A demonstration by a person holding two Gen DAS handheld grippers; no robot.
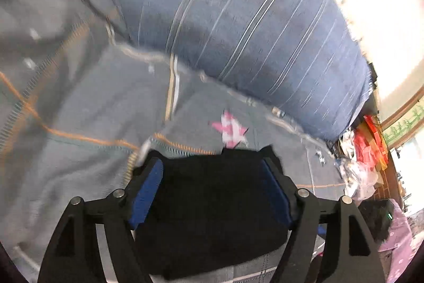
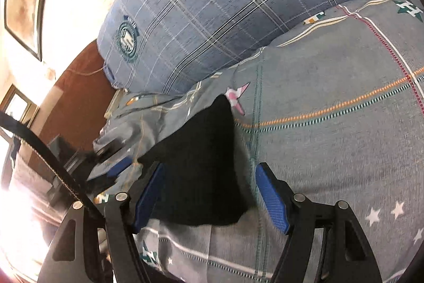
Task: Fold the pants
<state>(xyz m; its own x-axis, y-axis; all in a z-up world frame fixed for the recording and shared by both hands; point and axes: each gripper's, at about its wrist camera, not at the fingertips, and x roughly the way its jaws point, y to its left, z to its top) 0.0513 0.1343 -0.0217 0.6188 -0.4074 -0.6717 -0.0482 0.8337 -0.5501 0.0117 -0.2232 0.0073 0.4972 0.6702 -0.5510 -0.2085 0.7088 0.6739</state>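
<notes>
Both sets of jaws stood spread wide, blue pads apart, with black fabric lying between them rather than pinched. At the left gripper, the black pants filled the whole gap between the fingers, a folded bundle resting on the grey bedsheet; whether the pads touched the cloth could not be told. At the right gripper, the pants lay as a dark wedge, broad near the fingers and narrowing to a point farther off, closer to the left-hand pad than to the other one. The left gripper showed at the left of that view, low over the rumpled sheet edge.

Just beyond the pants, a pink and white star print marked the sheet, crossed by orange and teal stitched lines. Behind it a blue plaid pillow rested against the sheet, bearing a round teal crest in the right wrist view. Farther off were a reddish-brown headboard, a framed picture on the bright wall, and a heap of red and clear plastic packaging past the bed's edge.
</notes>
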